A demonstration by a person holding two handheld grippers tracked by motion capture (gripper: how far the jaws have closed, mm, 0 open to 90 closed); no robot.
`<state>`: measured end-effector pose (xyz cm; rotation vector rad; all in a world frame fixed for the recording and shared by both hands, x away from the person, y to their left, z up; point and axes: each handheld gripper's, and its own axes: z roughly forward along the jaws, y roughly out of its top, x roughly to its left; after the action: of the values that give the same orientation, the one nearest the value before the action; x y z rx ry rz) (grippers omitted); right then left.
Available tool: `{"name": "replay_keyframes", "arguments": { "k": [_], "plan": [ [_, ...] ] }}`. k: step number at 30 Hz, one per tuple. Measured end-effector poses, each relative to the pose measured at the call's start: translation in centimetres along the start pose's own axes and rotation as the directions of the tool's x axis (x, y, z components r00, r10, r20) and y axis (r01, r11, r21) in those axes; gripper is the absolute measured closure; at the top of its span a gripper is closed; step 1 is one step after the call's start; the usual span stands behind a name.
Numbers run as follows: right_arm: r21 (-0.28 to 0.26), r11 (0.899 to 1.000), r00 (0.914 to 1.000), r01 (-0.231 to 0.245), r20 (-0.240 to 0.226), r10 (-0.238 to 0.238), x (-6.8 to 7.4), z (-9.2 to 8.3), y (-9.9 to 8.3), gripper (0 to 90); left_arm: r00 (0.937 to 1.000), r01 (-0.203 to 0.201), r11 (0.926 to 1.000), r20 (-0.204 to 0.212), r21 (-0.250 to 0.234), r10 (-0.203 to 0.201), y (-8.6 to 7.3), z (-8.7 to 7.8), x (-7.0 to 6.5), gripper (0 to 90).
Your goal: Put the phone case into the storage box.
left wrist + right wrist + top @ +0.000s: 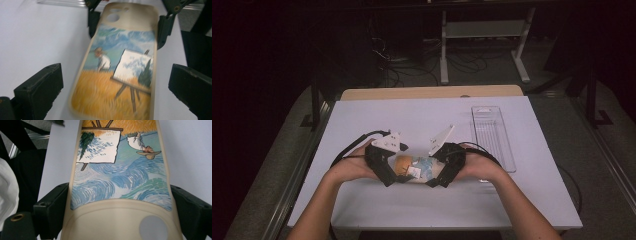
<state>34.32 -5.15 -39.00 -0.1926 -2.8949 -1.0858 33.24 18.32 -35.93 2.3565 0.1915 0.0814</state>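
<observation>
A phone case [414,169] printed with a painter, an easel and a yellow field lies between my two grippers, low over the white table [437,205]. My right gripper [438,179] is shut on the case's camera-hole end, its jaws pressed against both long edges of the case [120,182]. My left gripper [393,176] sits at the yellow-field end, open. In the left gripper view its jaws stand well apart on either side of the case [117,70] without touching it. Whether the case rests on the table I cannot tell.
A clear plastic tray [492,137] stands on the table's right half, just beyond the right hand. Bare white tabletop lies in front of and behind the grippers. Beyond the table's wooden far edge [432,93] are floor cables and a white stand [484,30].
</observation>
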Motion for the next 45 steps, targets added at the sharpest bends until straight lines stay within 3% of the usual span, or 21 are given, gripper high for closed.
{"name": "replay_keyframes", "arguments": {
  "k": [6, 14, 19, 20, 22, 24, 27, 32, 33, 34, 39, 41, 42, 44, 45],
  "plan": [
    [-0.009, 1.000, 0.9994, -0.020, 0.026, 0.020, -0.4, -0.7, -0.3, 10.3, 0.9975, 0.048, 0.9987, -0.051, -0.017, -0.049, -0.9, -1.0, 0.7, 0.0],
    [-0.024, 0.998, 0.9970, -0.053, 0.054, 0.055, -0.9, -1.3, -0.6, 10.3, 0.9886, 0.106, 0.9940, -0.105, -0.028, -0.108, -2.1, -1.7, 0.6, 0.0],
    [-0.025, 0.996, 0.9928, -0.087, 0.080, 0.089, -1.2, -1.5, -0.9, 10.3, 0.9684, 0.164, 0.9863, -0.187, -0.019, -0.164, -3.5, -2.0, 0.7, 0.0],
    [-0.025, 0.996, 0.9928, -0.087, 0.080, 0.089, -1.2, -1.5, -0.9, 10.3, 0.9670, 0.170, 0.9852, -0.189, -0.018, -0.171, -3.7, -2.0, 0.7, 0.0],
    [-0.028, 0.996, 0.9920, -0.089, 0.088, 0.091, -1.3, -1.6, -0.9, 10.3, 0.9573, 0.215, 0.9758, -0.189, -0.039, -0.219, -4.2, -1.9, 0.4, 0.0],
    [-0.027, 0.995, 0.9894, -0.101, 0.102, 0.103, -1.4, -1.8, -0.9, 10.3, 0.9547, 0.218, 0.9751, -0.199, -0.039, -0.222, -4.5, -1.8, 0.2, 0.0],
    [-0.022, 0.993, 0.9852, -0.115, 0.125, 0.117, -1.6, -1.9, -1.0, 10.3, 0.9458, 0.240, 0.9691, -0.211, -0.059, -0.247, -5.1, -1.8, -0.1, 0.0],
    [-0.026, 0.988, 0.9741, -0.152, 0.165, 0.154, -1.9, -2.0, -1.2, 10.3, 0.9180, 0.304, 0.9473, -0.235, -0.102, -0.320, -6.2, -1.3, -0.8, 0.0],
    [-0.026, 0.988, 0.9741, -0.152, 0.165, 0.154, -1.9, -2.0, -1.2, 10.3, 0.9201, 0.292, 0.9518, -0.244, -0.093, -0.306, -6.4, -1.3, -0.8, 0.0],
    [-0.027, 0.987, 0.9725, -0.158, 0.170, 0.160, -2.0, -2.0, -1.2, 10.3, 0.9171, 0.292, 0.9523, -0.256, -0.088, -0.305, -6.6, -1.1, -0.9, 0.0],
    [-0.031, 0.984, 0.9673, -0.174, 0.182, 0.176, -2.1, -2.0, -1.2, 10.3, 0.9039, 0.314, 0.9467, -0.282, -0.073, -0.321, -7.3, -0.5, -1.6, 0.0],
    [-0.025, 0.977, 0.9591, -0.211, 0.188, 0.212, -1.9, -2.0, -1.1, 10.3, 0.9009, 0.316, 0.9464, -0.291, -0.068, -0.322, -7.5, -0.2, -2.0, 0.0],
    [-0.025, 0.977, 0.9591, -0.211, 0.188, 0.212, -1.9, -2.0, -1.1, 10.3, 0.9009, 0.316, 0.9464, -0.291, -0.068, -0.322, -7.5, -0.2, -2.0, 0.0],
    [-0.032, 0.977, 0.9586, -0.212, 0.187, 0.214, -2.0, -2.0, -1.1, 10.3, 0.8870, 0.342, 0.9354, -0.298, -0.090, -0.353, -7.5, 0.2, -2.5, 0.0],
    [-0.029, 0.975, 0.9570, -0.220, 0.188, 0.221, -2.0, -2.0, -1.1, 10.3, 0.8854, 0.344, 0.9355, -0.304, -0.083, -0.352, -7.5, 0.3, -2.6, 0.0]
  ]
}}
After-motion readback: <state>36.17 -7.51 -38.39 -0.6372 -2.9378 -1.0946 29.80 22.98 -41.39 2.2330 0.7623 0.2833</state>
